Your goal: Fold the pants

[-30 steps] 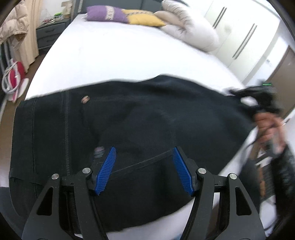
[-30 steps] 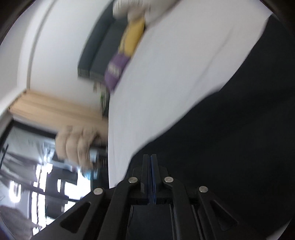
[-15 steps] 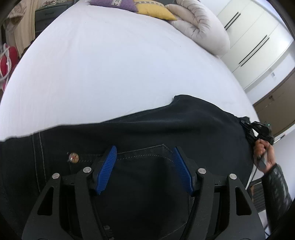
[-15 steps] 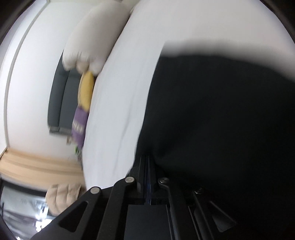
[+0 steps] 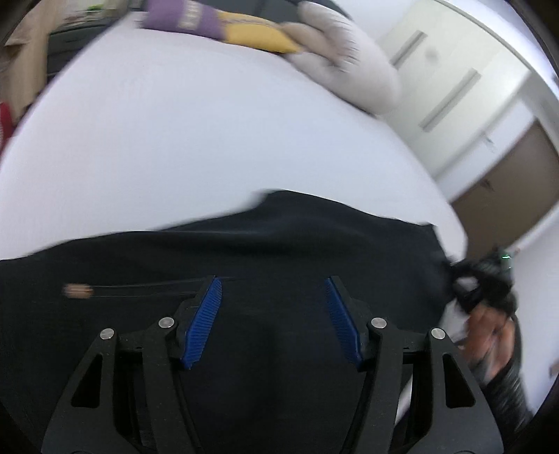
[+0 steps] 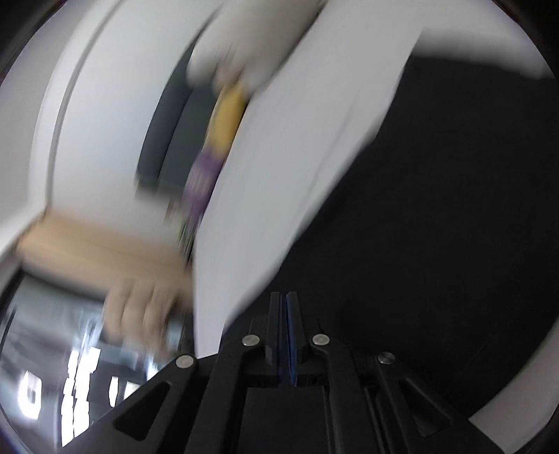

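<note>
Black pants (image 5: pixel 279 251) lie spread across the near part of the white bed (image 5: pixel 195 139), w/ a small metal rivet (image 5: pixel 77 290) and faint stitch lines near the left side. Fabric looks dark, flat, mostly smooth; blurred throughout.

Left claw (image 5: pixel 272 314) hovers over the pants w/ blue pads (image 5: pixel 204 324) spread wide, nothing between them. Right claw (image 6: pixel 286 314) is pressed together; in the left view it sits at the pants' right edge, apparently pinching fabric there, but the pinch itself is too blurred to confirm. The person's hand (image 5: pixel 489 331) holds it.

At the bed's far end: purple pillow (image 5: pixel 181 19), yellow pillow (image 5: pixel 258 35), beige cushion (image 5: pixel 346 66). White wardrobe doors (image 5: pixel 450 80) behind to the right. Right view is heavily smeared; bed edge, pillows, curtain only as streaks.
</note>
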The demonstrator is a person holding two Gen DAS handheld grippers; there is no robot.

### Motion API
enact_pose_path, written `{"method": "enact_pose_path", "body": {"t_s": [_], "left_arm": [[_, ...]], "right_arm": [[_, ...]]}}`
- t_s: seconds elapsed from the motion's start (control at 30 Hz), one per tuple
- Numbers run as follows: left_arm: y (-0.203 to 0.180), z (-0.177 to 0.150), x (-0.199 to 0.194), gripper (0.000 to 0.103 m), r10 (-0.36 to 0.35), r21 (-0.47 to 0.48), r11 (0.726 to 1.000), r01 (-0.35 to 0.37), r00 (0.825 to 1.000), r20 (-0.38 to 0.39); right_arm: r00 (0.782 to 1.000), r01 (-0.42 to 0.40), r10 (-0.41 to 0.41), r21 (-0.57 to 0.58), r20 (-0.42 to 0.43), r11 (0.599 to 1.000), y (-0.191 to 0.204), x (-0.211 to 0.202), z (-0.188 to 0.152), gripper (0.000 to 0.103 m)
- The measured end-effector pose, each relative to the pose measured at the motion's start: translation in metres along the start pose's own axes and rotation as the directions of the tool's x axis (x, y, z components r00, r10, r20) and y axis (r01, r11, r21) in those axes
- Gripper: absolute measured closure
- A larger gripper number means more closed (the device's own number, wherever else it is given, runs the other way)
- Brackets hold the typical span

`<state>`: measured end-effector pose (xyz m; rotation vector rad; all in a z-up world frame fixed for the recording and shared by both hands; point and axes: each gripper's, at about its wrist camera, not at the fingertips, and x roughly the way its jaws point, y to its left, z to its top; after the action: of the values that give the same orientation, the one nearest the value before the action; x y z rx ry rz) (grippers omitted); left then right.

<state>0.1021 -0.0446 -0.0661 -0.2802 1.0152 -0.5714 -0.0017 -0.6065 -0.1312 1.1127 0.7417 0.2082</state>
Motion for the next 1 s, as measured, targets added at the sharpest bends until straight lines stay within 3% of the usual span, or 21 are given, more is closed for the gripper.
{"method": "enact_pose_path", "body": {"t_s": [0.07,0.13,0.23,0.3,0.43,0.7,0.83,0.93,1.0], "left_arm": [[-0.020,-0.006,0.024,0.044,-0.033,0.039,0.999,0.035,0.998,-0.061],[-0.020,-0.017,0.044,0.046,-0.013,0.031,0.999,0.017,0.993,-0.121],[0.006,-0.027,0.029,0.067,-0.047,-0.050,0.998,0.043,0.995,-0.085],[0.030,-0.032,0.009,0.069,-0.022,-0.090,0.996,0.017,0.998,-0.050],[0.081,-0.049,-0.029,0.069,-0.026,-0.174,0.984,0.029,0.999,0.024],[0.124,-0.070,-0.070,0.074,-0.042,-0.165,0.985,0.057,0.994,0.096],[0.137,-0.083,-0.089,0.074,-0.039,-0.149,0.987,0.055,0.993,0.111],[0.145,-0.081,-0.104,0.074,0.011,-0.173,0.985,0.011,0.992,0.126],[0.153,-0.085,-0.119,0.074,0.090,-0.214,0.975,-0.060,0.987,0.132]], "right_arm": [[0.994,-0.034,0.034,-0.003,-0.105,0.999,0.013,0.042,-0.040,0.097],[0.983,0.004,-0.008,-0.023,-0.182,1.000,0.014,0.071,-0.068,0.102],[0.982,0.038,-0.048,-0.054,-0.183,0.998,0.011,0.070,-0.064,0.103],[0.987,0.071,-0.075,-0.032,-0.141,0.997,0.008,0.071,-0.049,0.103],[0.996,0.082,-0.081,0.031,-0.038,0.996,-0.022,0.034,-0.020,0.103],[0.981,0.142,-0.153,0.098,0.120,0.985,-0.062,-0.027,0.031,0.103],[0.950,0.173,-0.211,0.174,0.230,0.969,-0.095,-0.091,0.045,0.103],[0.911,0.192,-0.266,0.249,0.315,0.949,-0.120,-0.145,0.049,0.103],[0.880,0.243,-0.321,0.251,0.350,0.937,-0.123,-0.179,0.048,0.102]]}}
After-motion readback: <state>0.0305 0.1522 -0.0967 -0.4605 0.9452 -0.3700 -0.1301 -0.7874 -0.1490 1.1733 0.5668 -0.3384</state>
